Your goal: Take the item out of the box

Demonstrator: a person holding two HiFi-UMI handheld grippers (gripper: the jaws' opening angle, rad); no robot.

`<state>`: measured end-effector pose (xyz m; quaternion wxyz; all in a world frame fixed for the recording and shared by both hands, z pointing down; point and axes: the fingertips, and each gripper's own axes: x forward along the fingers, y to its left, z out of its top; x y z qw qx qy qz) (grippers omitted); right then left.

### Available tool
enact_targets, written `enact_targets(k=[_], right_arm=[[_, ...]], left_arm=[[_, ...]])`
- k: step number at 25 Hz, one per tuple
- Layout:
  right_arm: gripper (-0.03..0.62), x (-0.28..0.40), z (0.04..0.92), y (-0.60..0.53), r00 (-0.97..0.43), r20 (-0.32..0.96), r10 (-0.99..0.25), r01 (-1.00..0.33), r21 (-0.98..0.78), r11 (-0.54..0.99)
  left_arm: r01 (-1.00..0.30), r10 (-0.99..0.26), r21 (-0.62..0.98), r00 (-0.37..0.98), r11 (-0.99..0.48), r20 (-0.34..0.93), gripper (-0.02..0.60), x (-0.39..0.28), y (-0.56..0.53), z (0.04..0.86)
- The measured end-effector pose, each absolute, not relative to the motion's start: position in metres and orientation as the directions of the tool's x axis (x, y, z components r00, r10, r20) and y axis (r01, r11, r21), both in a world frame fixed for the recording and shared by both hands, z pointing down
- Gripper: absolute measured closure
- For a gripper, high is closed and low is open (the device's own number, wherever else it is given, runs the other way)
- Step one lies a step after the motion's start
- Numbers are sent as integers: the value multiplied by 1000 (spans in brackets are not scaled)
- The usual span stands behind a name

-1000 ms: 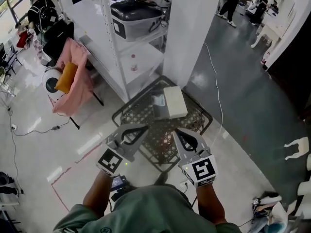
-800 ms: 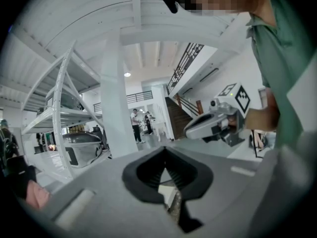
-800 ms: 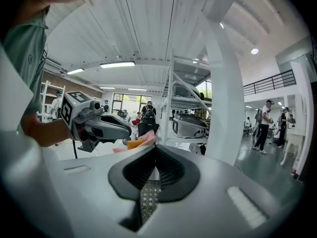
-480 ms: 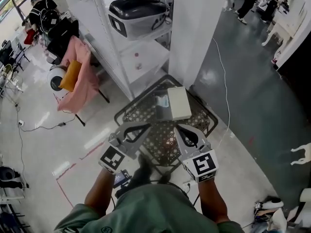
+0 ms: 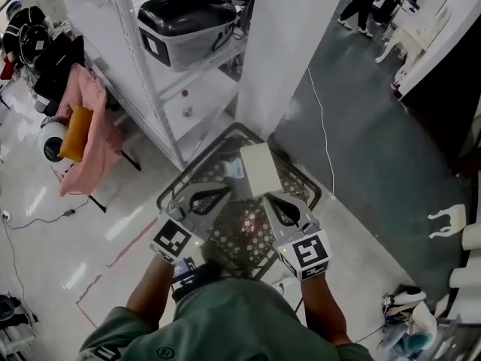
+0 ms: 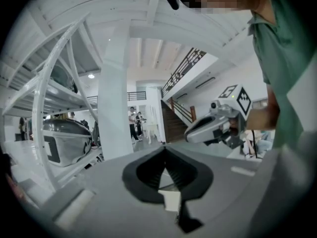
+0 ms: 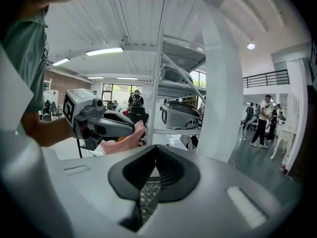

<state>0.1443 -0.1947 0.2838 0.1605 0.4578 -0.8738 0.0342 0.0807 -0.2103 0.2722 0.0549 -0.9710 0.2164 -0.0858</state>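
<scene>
Both pairs of jaws are pinched fully together w/ nothing in them: the left gripper [image 6: 165,149] shows its black pads meeting at the tip, same for the right gripper [image 7: 156,148], and thru the gap under the right one you only see lattice pattern. In the head view the two grippers sit side by side at lower centre, tips over the near part of a black lattice-top table [image 5: 242,239]. The white box [image 5: 260,168] is at frame centre, on the far half of that table, just above the tips but apart from both, no contact afaict. Looks shut from above, tho I can't be sure. There's a small greyish thing [image 5: 233,170] right against its left side, can't tell what it is. Further out: white shelf rack [image 5: 207,100] at upper left w/ a dark grey lidded bin [image 5: 184,21] on it, a white pillar [image 5: 289,51] at top centre, pink cloth [image 5: 86,119] at far left. Progress imo: basically zero. Box untouched, item not visible. Left to do: get to the box, open it, pull the item out.
</scene>
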Motion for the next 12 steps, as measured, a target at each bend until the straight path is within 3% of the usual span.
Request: enact_targets(k=[6,12], right_arm=[[588,127,309,-243,-488,374,-789,-824,101,558],[588,120,348,-296,-505,425,-751,-806,78,586]], left_arm=[[-358,-369,-103,919,-928,135,580,75,-263,295],[-390,-392,-41,905,-920,168,580,70,-308,332]])
